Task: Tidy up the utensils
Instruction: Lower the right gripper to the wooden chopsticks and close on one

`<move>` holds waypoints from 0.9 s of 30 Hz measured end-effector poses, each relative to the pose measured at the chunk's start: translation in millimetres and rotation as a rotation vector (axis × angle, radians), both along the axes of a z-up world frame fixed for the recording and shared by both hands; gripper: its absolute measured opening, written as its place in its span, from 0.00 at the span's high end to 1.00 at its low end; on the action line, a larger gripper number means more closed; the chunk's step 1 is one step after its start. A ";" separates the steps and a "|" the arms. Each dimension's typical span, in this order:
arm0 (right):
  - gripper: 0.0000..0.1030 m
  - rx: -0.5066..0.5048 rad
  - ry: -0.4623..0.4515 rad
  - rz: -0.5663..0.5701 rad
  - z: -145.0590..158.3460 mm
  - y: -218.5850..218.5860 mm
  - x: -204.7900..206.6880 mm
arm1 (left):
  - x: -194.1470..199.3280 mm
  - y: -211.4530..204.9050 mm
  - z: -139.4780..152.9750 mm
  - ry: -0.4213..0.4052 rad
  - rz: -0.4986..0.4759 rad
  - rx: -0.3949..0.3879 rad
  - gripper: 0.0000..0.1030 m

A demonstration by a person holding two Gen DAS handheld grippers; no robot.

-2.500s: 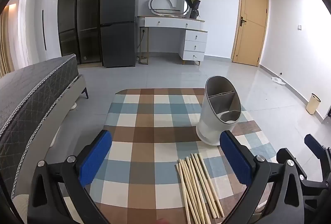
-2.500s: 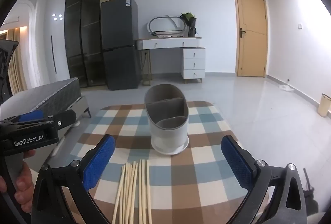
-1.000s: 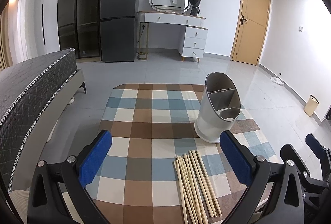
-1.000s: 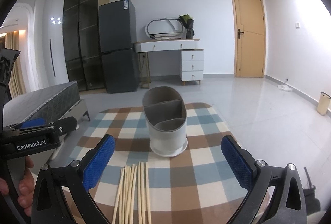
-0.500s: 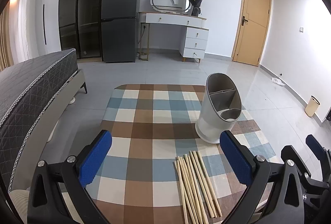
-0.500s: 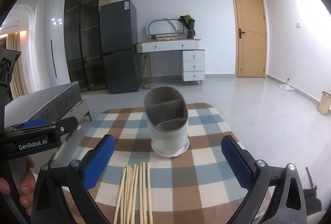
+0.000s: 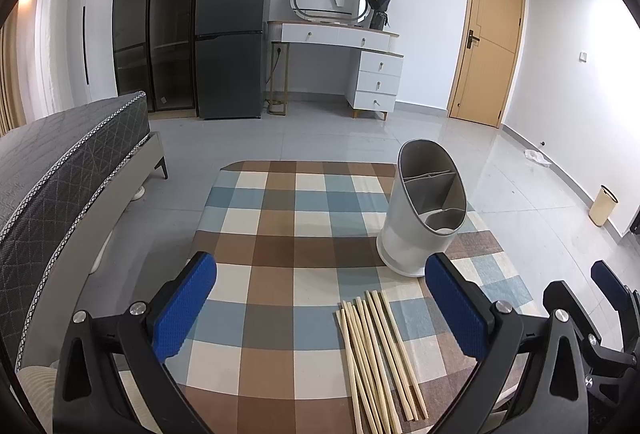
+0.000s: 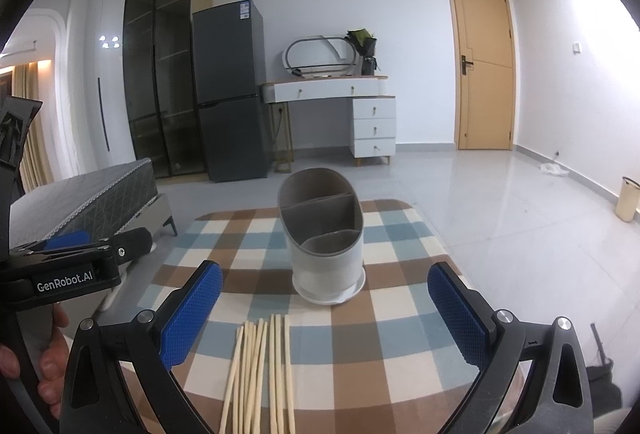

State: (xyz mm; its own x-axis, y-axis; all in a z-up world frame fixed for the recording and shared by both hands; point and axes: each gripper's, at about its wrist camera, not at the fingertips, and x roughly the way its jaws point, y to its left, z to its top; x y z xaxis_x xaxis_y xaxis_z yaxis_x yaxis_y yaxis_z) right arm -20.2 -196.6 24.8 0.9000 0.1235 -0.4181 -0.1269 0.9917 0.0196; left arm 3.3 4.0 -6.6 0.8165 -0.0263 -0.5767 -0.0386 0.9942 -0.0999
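Several wooden chopsticks lie side by side on the checkered tablecloth, near its front edge; they also show in the right wrist view. A grey-white oval utensil holder with dividers stands upright behind them, empty as far as I can see; it also shows in the right wrist view. My left gripper is open and empty, above the cloth, left of the chopsticks. My right gripper is open and empty, over the chopsticks, facing the holder.
The table is small, with rounded far corners. A bed is at the left. Beyond are tiled floor, a dark fridge, a white dresser, a door and a small bin.
Both grippers have drifted only slightly; the view has shifted a little. Nothing was taken hold of and the chopsticks and holder have not moved.
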 end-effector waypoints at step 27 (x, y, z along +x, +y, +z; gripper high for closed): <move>0.24 -0.259 0.534 0.207 -124.0 58.9 125.0 | 57.5 61.6 -52.9 0.321 0.214 -0.080 0.02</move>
